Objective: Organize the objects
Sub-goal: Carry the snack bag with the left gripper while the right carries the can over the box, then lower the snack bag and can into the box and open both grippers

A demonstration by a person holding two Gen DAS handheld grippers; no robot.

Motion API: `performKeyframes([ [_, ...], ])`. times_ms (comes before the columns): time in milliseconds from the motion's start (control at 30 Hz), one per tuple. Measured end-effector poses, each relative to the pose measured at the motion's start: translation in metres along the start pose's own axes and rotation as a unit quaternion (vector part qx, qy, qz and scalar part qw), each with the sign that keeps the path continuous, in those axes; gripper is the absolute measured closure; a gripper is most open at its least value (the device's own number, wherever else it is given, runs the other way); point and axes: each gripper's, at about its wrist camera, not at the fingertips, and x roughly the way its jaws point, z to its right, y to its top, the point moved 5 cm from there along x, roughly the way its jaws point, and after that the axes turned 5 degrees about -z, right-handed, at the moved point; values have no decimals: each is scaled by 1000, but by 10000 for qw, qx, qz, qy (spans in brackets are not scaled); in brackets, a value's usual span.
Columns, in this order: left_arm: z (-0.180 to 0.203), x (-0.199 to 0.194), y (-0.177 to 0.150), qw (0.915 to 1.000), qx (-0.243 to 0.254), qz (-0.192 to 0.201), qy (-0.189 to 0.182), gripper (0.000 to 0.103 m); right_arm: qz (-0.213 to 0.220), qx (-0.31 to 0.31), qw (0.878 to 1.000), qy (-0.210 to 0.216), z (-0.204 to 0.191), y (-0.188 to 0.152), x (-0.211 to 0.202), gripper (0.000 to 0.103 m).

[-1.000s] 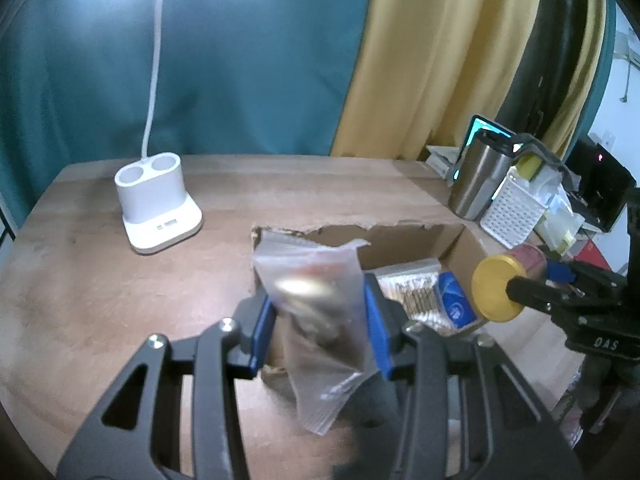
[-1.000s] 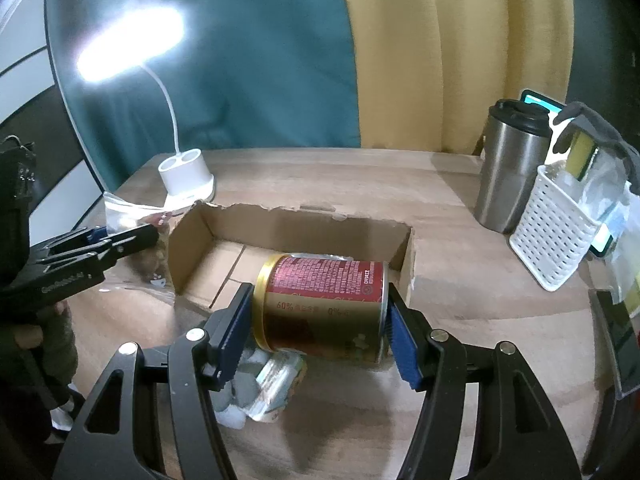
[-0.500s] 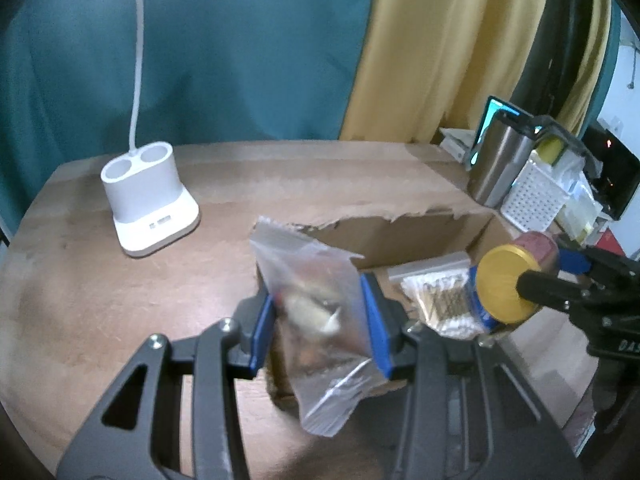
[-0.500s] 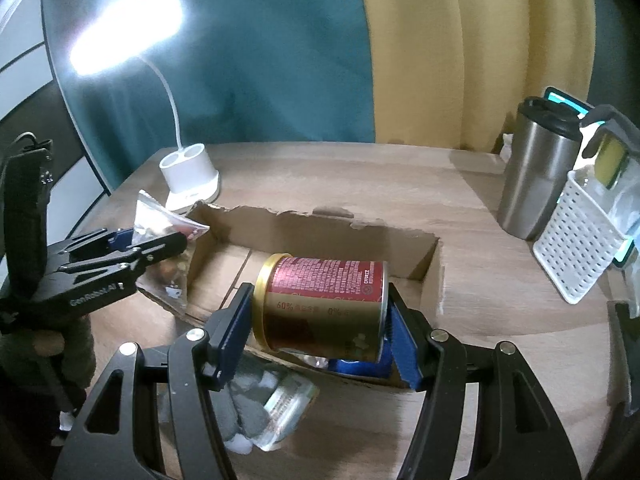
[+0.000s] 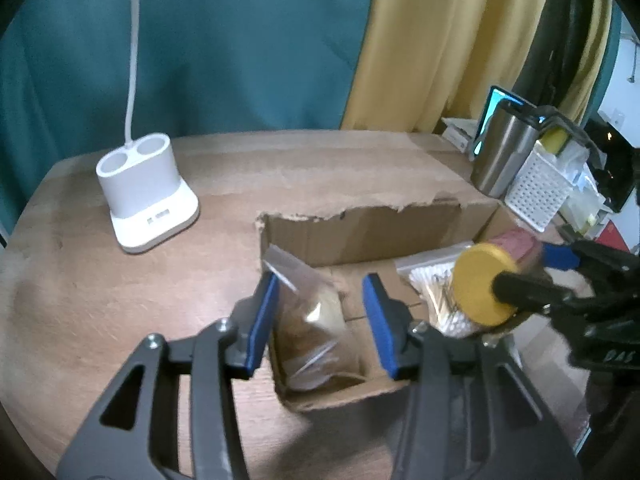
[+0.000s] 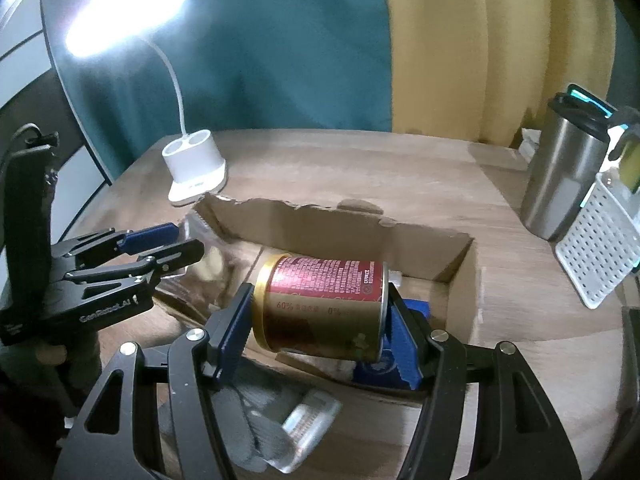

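Note:
An open cardboard box [image 5: 360, 232] sits on the wooden table. My left gripper [image 5: 320, 316] is open over the box's left end; a clear plastic bag of snacks [image 5: 316, 328] lies in the box between its fingers, leaning on the left one. My right gripper [image 6: 320, 320] is shut on a red and gold can [image 6: 324, 304] held on its side over the box [image 6: 320, 220]. The can's gold lid [image 5: 484, 284] shows in the left wrist view. A bag of cotton swabs [image 5: 432, 288] and a blue packet [image 6: 380, 364] lie in the box.
A white lamp base [image 5: 146, 192] stands left of the box. A steel tumbler [image 6: 564, 184] and a white perforated basket [image 6: 600, 252] stand at the right. A clear packet of grey items [image 6: 272, 432] lies in front of the box.
My left gripper has opened and let go of the snack bag, which has dropped into the box. My right gripper has moved forward over the box with the can.

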Motion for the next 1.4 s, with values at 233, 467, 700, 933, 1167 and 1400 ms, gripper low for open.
performKeyframes([
  [233,-14,-11,0,9999,-49,160,32,49,-111,-109,9999,49,-18,5,15,38],
  [467,-31,-7,-8,9998,-176,82,-23,49,-214,-227,9995,101,-38,12,29,40],
  [700,-40,-9,-12,9995,-248,98,-139,49,-288,-169,9994,93,-47,17,39,40],
  [933,-48,-10,-17,9993,-310,55,-180,49,-395,3,9991,154,-59,20,49,40],
  [1167,-48,-9,-22,9994,-300,-15,-199,49,-673,234,9973,174,-60,3,59,38],
  [1400,-36,-6,-27,9995,-224,-88,-220,48,-753,226,9966,252,-60,-10,52,37],
])
